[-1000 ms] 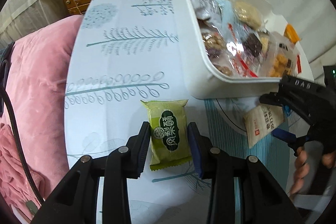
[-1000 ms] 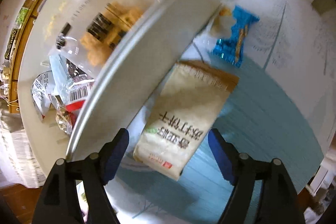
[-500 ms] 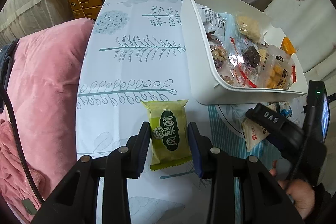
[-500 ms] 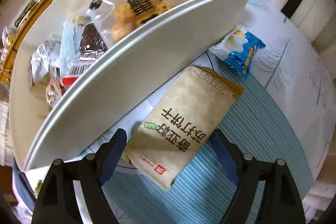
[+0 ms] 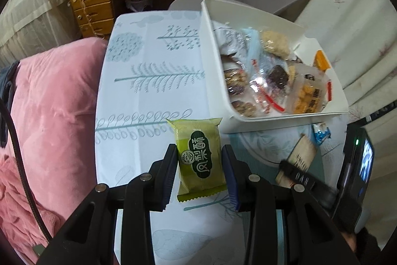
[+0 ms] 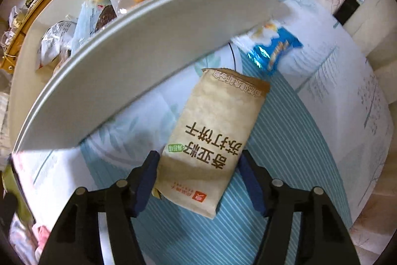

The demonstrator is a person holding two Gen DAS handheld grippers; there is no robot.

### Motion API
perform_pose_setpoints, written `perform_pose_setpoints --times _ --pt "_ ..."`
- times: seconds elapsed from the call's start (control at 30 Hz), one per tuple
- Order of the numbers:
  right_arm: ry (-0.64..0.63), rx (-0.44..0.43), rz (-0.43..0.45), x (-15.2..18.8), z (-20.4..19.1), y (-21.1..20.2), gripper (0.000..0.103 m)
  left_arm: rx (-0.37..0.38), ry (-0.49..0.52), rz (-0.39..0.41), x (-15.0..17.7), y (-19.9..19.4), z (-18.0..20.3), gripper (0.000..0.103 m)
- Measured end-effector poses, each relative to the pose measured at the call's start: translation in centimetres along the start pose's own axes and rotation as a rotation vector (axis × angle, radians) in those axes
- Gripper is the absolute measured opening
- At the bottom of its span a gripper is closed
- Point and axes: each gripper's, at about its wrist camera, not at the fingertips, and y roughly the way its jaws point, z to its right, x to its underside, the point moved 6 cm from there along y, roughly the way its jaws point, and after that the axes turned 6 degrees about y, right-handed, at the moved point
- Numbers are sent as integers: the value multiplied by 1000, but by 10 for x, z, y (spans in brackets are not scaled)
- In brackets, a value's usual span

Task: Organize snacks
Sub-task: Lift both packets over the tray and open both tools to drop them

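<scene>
The green pastry packet (image 5: 199, 155), light and crushable, is pinched across its flat sides by the left gripper (image 5: 199, 171) near the white bin (image 5: 213, 81), while the right gripper's (image 6: 197, 180) jaws, just closing, flank the tan cracker packet (image 6: 211, 138) on the table, best taken mid-width.

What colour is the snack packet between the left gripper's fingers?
Yellow-green, with a dark green label: the packet, seen best from the left wrist.
</scene>
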Motion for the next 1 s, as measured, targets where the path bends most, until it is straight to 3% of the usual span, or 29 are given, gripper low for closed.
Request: perform_pose_setpoints --times 0.23,0.4,0.63,0.9,0.97,1.0 --pt "-24 -102 -55 23 19 -18 64 61 77 15 -27 -18 26 35" --pt "-94 -169 24 17 15 -60 64 86 116 32 -49 -29 43 35" --pt "-193 -230 220 -46 7 -120 64 65 127 71 -82 -34 57 35" --pt "-285 -327 344 -107 -7 -153 65 6 80 111 -115 -20 63 35" --pt "-317 -368 346 -116 -11 -153 66 -12 59 107 -119 -15 64 42" --pt "-337 -387 326 -120 -14 -147 66 -21 51 99 -120 -11 65 55"
